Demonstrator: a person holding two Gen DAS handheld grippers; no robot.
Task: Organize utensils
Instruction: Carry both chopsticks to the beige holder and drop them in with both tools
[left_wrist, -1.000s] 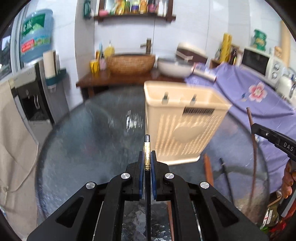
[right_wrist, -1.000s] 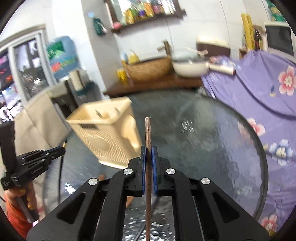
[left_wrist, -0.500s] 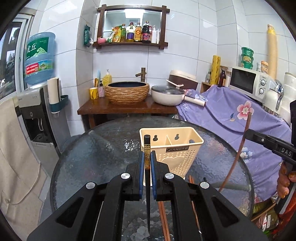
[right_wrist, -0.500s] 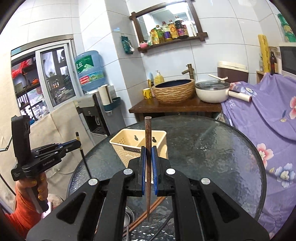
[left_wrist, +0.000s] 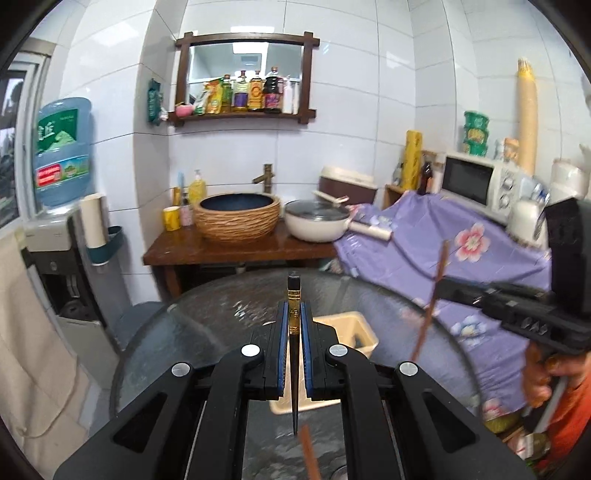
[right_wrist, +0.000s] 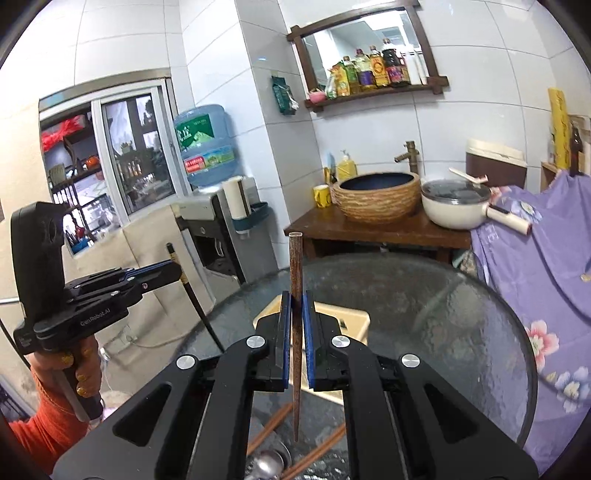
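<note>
My left gripper (left_wrist: 294, 308) is shut on a black chopstick (left_wrist: 294, 354) with a gold band, held upright with its tip pointing down. My right gripper (right_wrist: 296, 297) is shut on a brown wooden chopstick (right_wrist: 295, 280), also upright. Both hang high above the round glass table (right_wrist: 424, 314). The beige utensil holder (left_wrist: 354, 328) stands on the table below and just beyond both grippers, partly hidden by them. Loose brown chopsticks (right_wrist: 317, 450) and a metal spoon (right_wrist: 266, 465) lie on the glass under the right gripper. Each gripper shows in the other's view: the right gripper (left_wrist: 439, 286) and the left gripper (right_wrist: 177, 271).
A wooden stand with a woven basin (left_wrist: 238, 214) and a white pan (left_wrist: 317, 221) stands behind the table. A purple flowered cloth (left_wrist: 436, 236) covers furniture to the right, with a microwave (left_wrist: 476, 181) on it. A water dispenser (left_wrist: 62, 155) stands at the left.
Both grippers rose well above the table with their chopsticks still clamped. The utensil holder went from filling the middle of each view to a small shape low behind the fingers.
</note>
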